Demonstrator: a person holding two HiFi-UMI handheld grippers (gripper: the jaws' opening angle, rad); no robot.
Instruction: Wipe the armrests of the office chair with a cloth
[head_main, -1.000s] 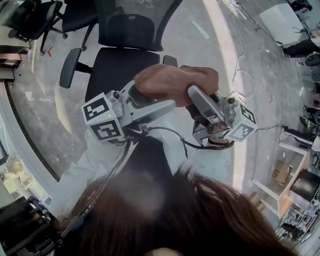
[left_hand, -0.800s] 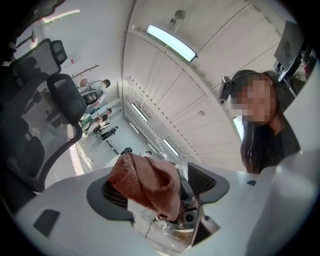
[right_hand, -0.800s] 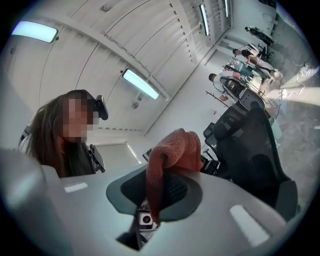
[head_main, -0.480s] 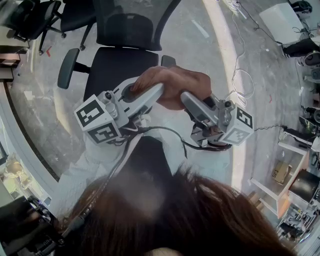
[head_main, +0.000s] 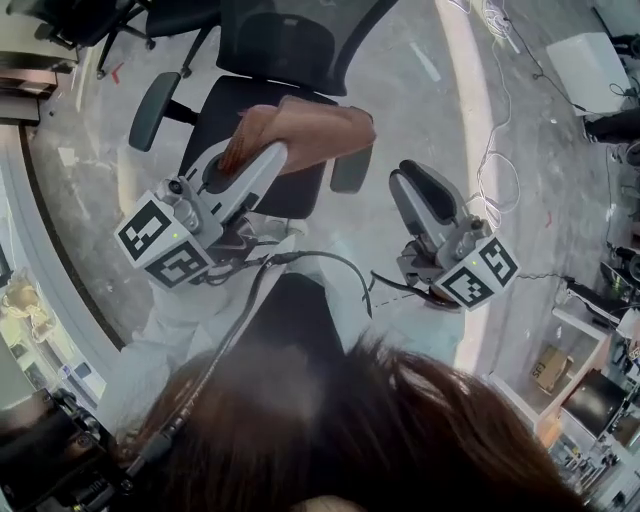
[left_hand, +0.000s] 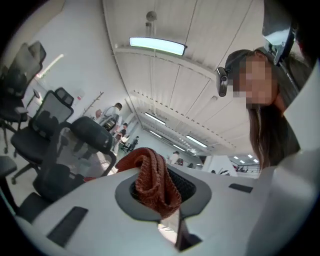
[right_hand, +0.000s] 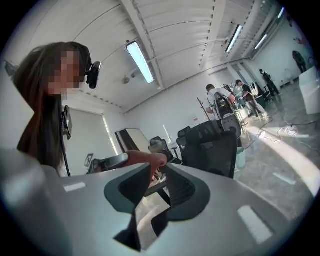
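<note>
A rust-brown knitted cloth (head_main: 305, 128) hangs bunched over the black seat (head_main: 225, 120) of the office chair. My left gripper (head_main: 262, 155) is shut on the cloth; its jaws have just been closing with the cloth between them. In the left gripper view the cloth (left_hand: 152, 180) fills the left gripper (left_hand: 160, 189). My right gripper (head_main: 408, 178) stands apart at the right, open and empty. Its own view shows the right gripper (right_hand: 157, 182) with a gap between the pads and the cloth (right_hand: 147, 159) beyond. The chair's armrests (head_main: 155, 108) (head_main: 352, 168) flank the seat.
The chair's mesh backrest (head_main: 285, 45) rises at the top. More black chairs (head_main: 80, 20) stand at the far left. White cables (head_main: 495, 150) trail over the grey floor, a white box (head_main: 590, 60) sits at the top right, and shelves (head_main: 590, 390) line the right edge.
The cloth lay across both grippers' tips; now only the left holds it and has carried it left over the seat. The right gripper has drawn off to the right, clear of the cloth.
</note>
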